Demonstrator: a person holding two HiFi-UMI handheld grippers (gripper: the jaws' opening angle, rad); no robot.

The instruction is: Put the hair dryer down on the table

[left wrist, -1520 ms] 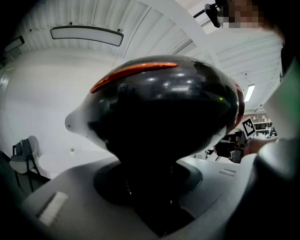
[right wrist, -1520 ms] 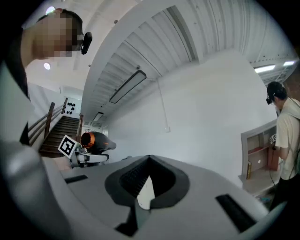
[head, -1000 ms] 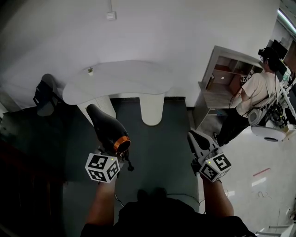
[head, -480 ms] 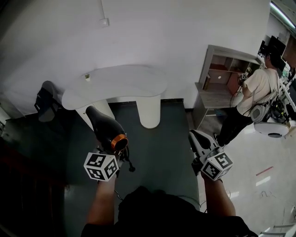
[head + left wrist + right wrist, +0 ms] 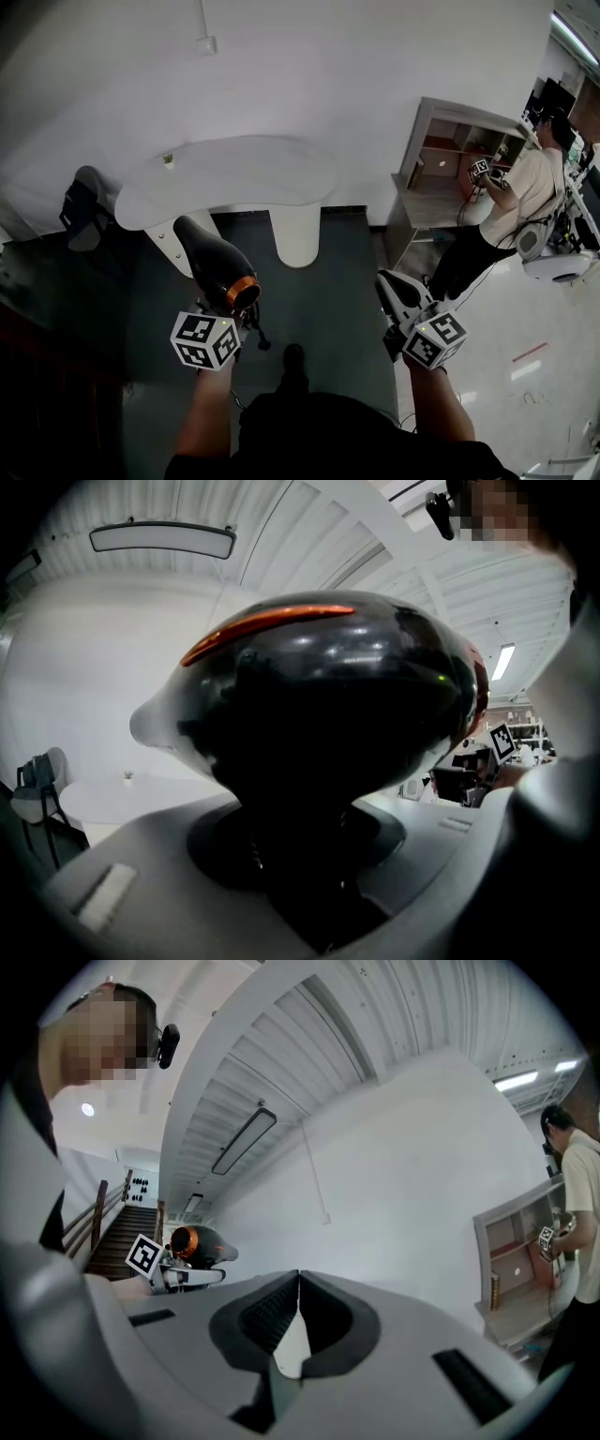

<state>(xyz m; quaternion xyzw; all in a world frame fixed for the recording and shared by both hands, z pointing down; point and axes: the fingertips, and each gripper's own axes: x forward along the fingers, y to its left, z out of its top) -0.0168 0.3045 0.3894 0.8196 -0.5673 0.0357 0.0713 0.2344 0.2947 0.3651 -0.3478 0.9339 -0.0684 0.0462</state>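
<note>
The hair dryer (image 5: pixel 217 267) sits left of centre in the head view, its handle clamped in the fingers of the left gripper (image 5: pixel 230 314), above dark floor and short of the white desk (image 5: pixel 244 169). This looks like the carry; next it must pass the desk's curved near edge and come down on the top, bare but for a small plant (image 5: pixel 169 159) at upper left. The fingers of the right gripper (image 5: pixel 392 286) are closed together, empty.

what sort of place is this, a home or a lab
Probably a lab or test workspace, not a home: a second person holding a marker-cube gripper works at a shelf unit, and a plain white table stands against a blank wall.
</note>
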